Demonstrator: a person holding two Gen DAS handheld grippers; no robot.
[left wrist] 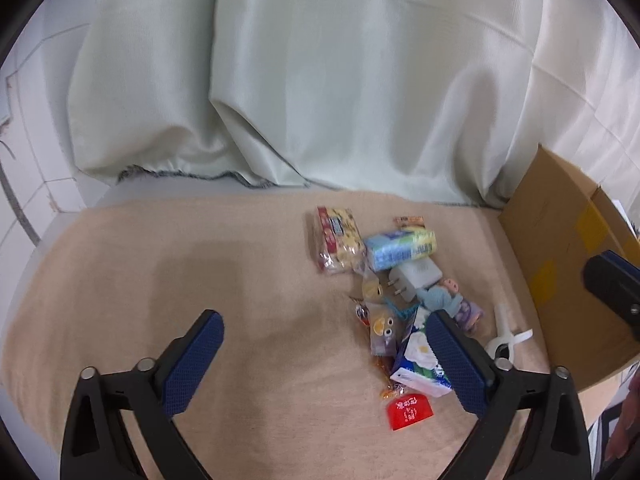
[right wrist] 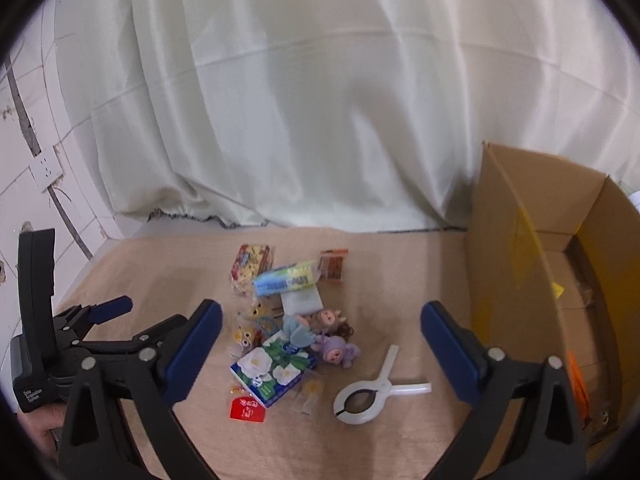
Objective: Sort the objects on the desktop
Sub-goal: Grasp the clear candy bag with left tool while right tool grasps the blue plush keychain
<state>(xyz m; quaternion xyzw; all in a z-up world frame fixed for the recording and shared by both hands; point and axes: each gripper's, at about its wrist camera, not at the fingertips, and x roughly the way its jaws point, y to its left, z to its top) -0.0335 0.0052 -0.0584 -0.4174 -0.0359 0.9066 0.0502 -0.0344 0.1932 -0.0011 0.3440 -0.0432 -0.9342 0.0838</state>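
A pile of small objects lies on the beige cloth: a tissue pack [left wrist: 416,360] [right wrist: 274,372], a red sachet [left wrist: 410,411] [right wrist: 247,409], a white charger [left wrist: 412,278], a blue-yellow pack [left wrist: 400,249] [right wrist: 286,280], a snack bag [left wrist: 336,244] [right wrist: 250,266], small plush dolls [right wrist: 334,340] and a white clamp [right wrist: 374,388] [left wrist: 505,336]. My left gripper [left wrist: 324,344] is open above the cloth, left of the pile; it also shows in the right wrist view [right wrist: 100,312]. My right gripper [right wrist: 320,340] is open and empty, above the pile.
An open cardboard box [right wrist: 516,264] [left wrist: 560,264] stands at the right edge of the table. A pale curtain [right wrist: 320,120] hangs behind. A tiled wall with a socket [right wrist: 46,172] is at the left.
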